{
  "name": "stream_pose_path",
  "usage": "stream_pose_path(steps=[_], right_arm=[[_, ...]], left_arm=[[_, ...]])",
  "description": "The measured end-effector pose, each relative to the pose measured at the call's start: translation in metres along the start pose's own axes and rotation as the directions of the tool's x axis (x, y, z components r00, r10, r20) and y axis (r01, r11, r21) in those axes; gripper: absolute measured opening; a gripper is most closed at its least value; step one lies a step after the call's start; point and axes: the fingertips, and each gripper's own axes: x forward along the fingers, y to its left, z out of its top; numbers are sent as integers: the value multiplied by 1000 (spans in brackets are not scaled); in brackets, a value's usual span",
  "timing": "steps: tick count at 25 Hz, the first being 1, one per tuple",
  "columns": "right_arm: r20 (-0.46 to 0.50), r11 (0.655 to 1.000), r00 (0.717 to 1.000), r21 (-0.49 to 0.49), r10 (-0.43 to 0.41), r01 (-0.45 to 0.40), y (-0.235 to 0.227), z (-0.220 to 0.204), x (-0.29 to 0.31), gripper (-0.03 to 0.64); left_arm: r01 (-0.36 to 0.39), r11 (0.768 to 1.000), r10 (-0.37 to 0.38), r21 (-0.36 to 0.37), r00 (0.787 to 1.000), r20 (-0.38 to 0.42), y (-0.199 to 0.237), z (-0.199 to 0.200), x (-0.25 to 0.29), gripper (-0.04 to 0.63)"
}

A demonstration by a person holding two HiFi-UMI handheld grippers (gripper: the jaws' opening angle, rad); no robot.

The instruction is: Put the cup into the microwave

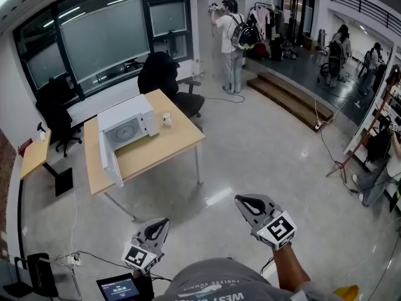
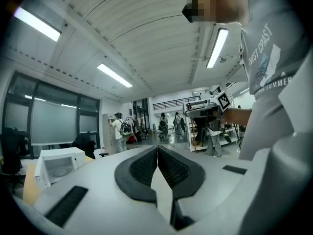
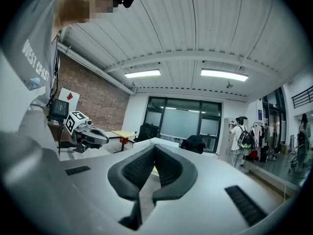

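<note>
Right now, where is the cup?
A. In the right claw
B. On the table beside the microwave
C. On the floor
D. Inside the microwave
B: in the head view the cup stands on the table just right of the microwave, whose door hangs open.
</note>
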Motion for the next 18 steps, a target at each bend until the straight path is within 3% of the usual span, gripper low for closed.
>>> stream_pose_path(steps=[11, 18], right_arm=[[4, 1000, 1000, 24, 4, -4, 25, -1, -10, 19], [2, 998, 999, 47, -41, 41, 33, 1, -6, 20]], left_arm=[[38, 999, -38, -11, 999, 7, -7, -6, -15, 21], [62, 998, -62, -7, 998, 11, -2, -11, -26, 21]])
